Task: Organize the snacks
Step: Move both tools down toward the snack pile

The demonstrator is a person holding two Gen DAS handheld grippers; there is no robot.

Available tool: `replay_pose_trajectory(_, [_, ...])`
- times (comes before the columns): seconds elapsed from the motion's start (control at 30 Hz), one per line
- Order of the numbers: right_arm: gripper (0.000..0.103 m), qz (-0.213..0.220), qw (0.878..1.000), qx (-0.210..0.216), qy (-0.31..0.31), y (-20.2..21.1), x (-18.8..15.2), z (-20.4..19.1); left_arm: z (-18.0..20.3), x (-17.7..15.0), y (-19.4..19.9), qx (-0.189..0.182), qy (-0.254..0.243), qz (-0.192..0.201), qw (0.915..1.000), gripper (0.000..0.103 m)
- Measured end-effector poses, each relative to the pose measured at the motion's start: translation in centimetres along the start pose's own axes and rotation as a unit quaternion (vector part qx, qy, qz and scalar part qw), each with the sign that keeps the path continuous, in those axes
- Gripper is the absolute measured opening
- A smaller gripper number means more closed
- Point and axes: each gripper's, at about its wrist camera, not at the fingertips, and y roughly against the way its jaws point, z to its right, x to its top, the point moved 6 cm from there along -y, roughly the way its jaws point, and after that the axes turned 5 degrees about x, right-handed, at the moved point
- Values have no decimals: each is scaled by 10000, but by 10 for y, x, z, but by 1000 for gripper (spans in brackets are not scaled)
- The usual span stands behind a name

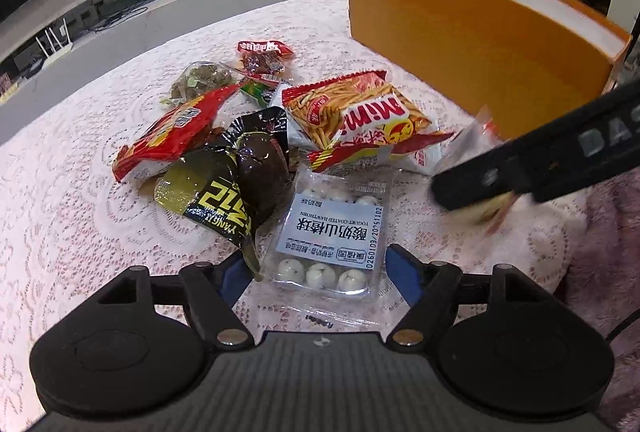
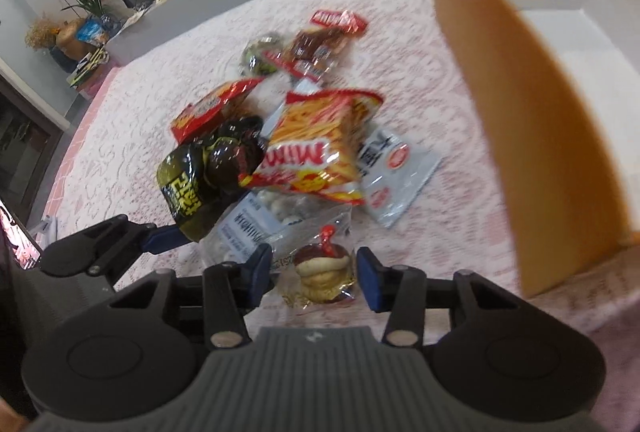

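left claw (image 1: 320, 274): black links | blue pads | silver rivets; right claw (image 2: 316, 274): same | ribbed grey housing

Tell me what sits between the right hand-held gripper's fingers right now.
A small clear-wrapped cake snack lies between the open right hand-held gripper fingers, untouched by either pad; the right wrist view shows it.

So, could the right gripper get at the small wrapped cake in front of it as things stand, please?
Probably yes. The right gripper is open, its fingers either side of the wrapped cake, which lies on the tablecloth with nothing on top; only the clear hawthorn-ball pack crowds its left side.
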Motion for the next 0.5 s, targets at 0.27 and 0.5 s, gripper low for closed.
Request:
replay_pose_trajectory(0.27, [46, -87, 9985, -415, 341, -1, -6, 15, 1, 6, -6, 55, 100, -71, 9999, 78])
replay_pose_trajectory(0.5, [47, -153, 9970, -590, 474, -7, -11, 19, 0, -1, 6, 108, 395, -630, 9972, 80])
